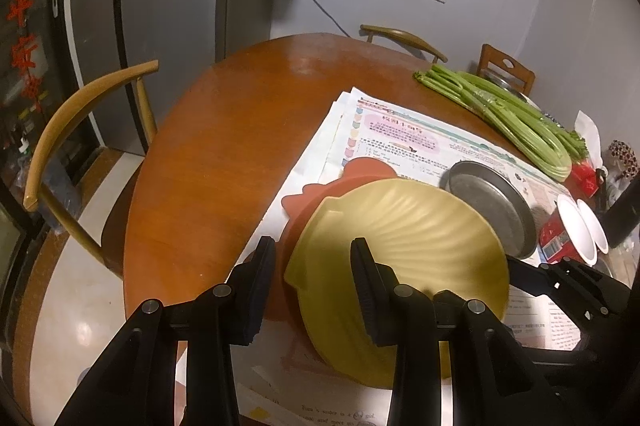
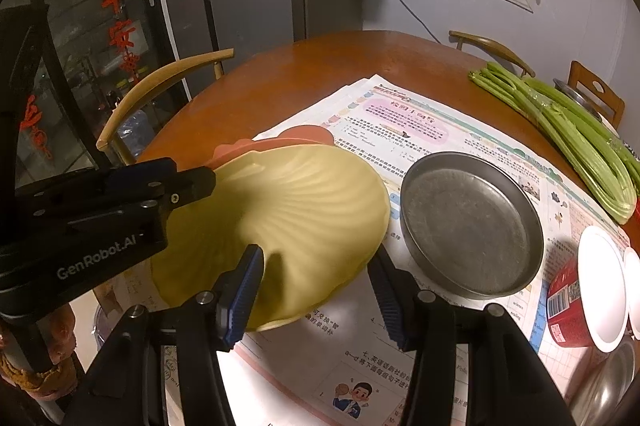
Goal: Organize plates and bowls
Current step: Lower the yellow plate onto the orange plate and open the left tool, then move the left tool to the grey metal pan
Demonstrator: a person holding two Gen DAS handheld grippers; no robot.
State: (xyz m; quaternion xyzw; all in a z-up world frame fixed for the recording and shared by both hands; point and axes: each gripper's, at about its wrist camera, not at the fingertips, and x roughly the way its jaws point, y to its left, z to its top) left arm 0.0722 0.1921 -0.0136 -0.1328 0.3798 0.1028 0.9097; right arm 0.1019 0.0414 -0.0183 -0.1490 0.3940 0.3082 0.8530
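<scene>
The left gripper (image 1: 314, 290) clamps the near-left rim of the ribbed, shell-shaped yellow plate (image 2: 280, 218), tilted over a pink plate (image 2: 308, 136) on newspaper (image 2: 440, 134). The right gripper (image 2: 316, 292) pinches its near edge. Rightward sits a round metal pan (image 2: 472, 222); the table's (image 1: 224, 146) far-left edge lies bare.

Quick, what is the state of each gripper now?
Left gripper: plate between its fingers; grip cannot be told.
Right gripper: closed on the plate.
</scene>
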